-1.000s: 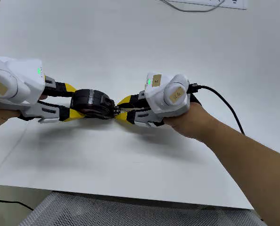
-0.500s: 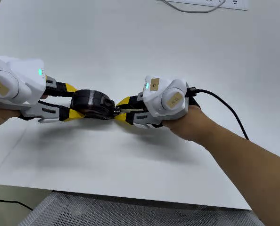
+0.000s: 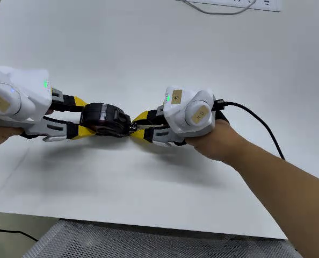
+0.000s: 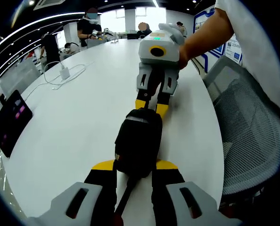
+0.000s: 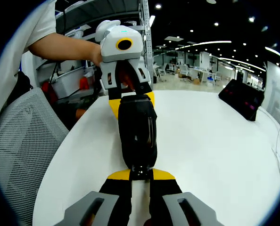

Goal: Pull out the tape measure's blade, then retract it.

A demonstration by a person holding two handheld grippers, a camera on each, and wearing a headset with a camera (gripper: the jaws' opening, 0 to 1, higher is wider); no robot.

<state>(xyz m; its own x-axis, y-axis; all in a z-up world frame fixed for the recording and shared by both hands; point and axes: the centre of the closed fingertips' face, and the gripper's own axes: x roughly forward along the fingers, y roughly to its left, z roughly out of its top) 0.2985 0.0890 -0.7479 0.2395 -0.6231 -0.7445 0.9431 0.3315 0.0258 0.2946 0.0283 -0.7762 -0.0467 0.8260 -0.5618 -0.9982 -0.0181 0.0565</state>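
White workbench [image 3: 149, 54] spreads across the head view, with a grey mesh chair [image 3: 122, 242] at its near edge. Above the bench, the left gripper [image 3: 82, 115] and the right gripper [image 3: 138, 124] point at each other, tips nearly meeting. The left gripper's yellow-tipped jaws are clamped on the two flat sides of a black tape measure [image 3: 106, 118], which is held just above the surface between the two tools. Seen from the right gripper view, the case runs lengthwise from the right gripper's jaws to the left gripper [image 5: 130, 101]. The right gripper's jaws are drawn close together, pinching the small end hook [image 5: 141, 170] at the case's mouth. No length of blade shows between hook and case. A black cable [image 3: 256, 121] trails from the right gripper across the bench.
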